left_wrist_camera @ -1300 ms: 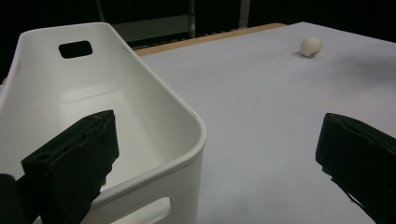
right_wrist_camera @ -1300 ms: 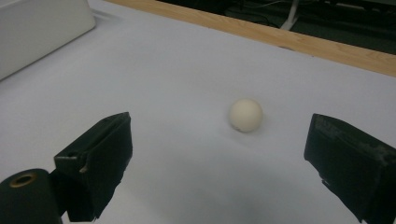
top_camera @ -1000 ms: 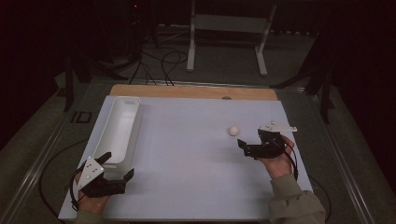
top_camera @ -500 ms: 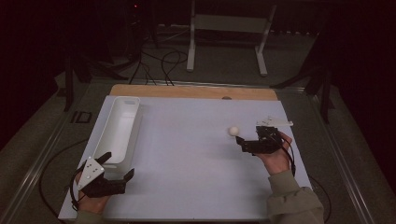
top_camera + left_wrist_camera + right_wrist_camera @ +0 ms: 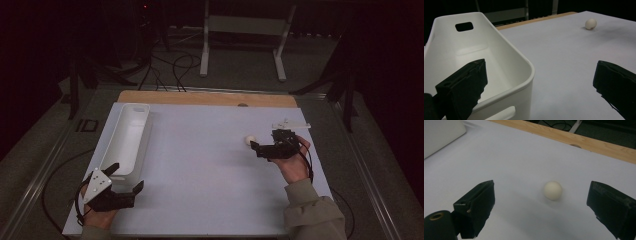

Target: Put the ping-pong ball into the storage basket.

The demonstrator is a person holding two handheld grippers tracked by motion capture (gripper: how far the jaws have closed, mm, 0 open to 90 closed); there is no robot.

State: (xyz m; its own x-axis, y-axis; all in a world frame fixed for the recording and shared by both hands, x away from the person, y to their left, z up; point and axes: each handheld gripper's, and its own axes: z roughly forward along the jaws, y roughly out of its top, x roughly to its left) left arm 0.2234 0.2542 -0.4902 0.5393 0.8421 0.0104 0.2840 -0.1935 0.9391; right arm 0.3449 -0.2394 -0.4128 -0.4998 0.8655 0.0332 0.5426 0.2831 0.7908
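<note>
Currently the right gripper (image 5: 261, 146) stands wide open and holds nothing; the white ball (image 5: 552, 190) lies just ahead of its jaws, between their lines and untouched. Likewise the left gripper (image 5: 127, 179) is spread wide and empty, one jaw over the near end of the white bin (image 5: 506, 62). Both work above a white table sheet (image 5: 200, 165) with a wooden edge, in a dark room.

No text, label, brand, number or sign can be read in any of the views: the white bin (image 5: 499, 62), the small white ball (image 5: 552, 190) and the pale counter (image 5: 200, 165) all show plain, unmarked surfaces.
</note>
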